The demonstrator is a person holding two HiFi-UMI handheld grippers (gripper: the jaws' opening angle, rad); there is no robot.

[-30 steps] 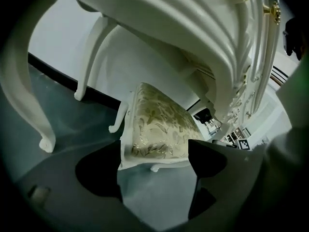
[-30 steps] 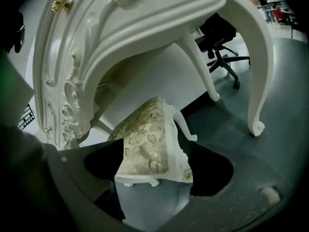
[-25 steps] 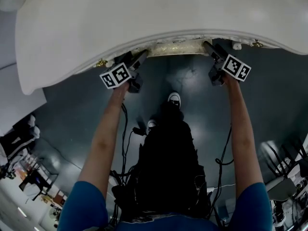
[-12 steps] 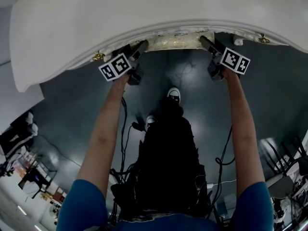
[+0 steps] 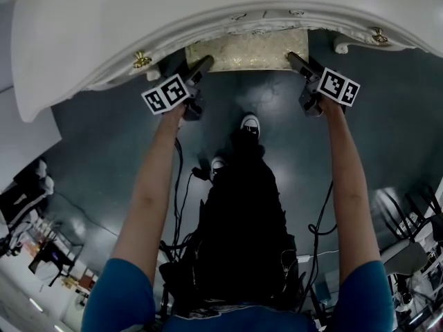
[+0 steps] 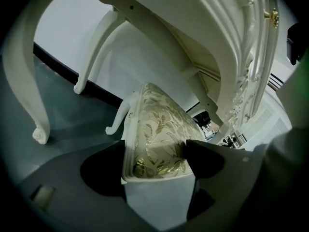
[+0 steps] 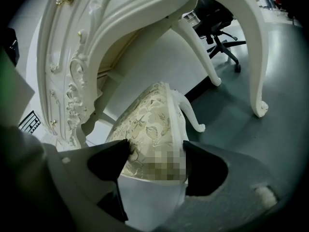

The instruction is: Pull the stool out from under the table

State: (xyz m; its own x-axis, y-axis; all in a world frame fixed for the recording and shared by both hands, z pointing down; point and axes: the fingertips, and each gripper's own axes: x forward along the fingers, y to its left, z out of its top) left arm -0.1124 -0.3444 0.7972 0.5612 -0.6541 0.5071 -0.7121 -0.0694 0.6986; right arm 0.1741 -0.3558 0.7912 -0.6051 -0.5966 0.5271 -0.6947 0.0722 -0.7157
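Note:
The stool (image 5: 239,50) has a gold leaf-patterned cushion in a white frame, and its near part sticks out from under the white ornate table (image 5: 208,12). My left gripper (image 5: 204,64) holds the seat's left near corner. In the left gripper view, the jaws of that gripper (image 6: 157,158) are closing, with the stool (image 6: 154,144) pressed between them. My right gripper (image 5: 294,57) holds the right near corner. The right gripper view shows this gripper (image 7: 155,161) with its pads against the cushion and frame of the stool (image 7: 149,124).
Curved white table legs (image 6: 41,129) (image 7: 258,105) stand on the dark floor either side of the stool. The person's shoe (image 5: 250,142) and hanging cables are behind the grippers. A black office chair (image 7: 219,37) stands beyond the table, and more chairs (image 5: 408,247) are at the lower right.
The stool has slid out from under the table toward the person, so more of its cushion shows. Both grippers have stayed on its near corners.

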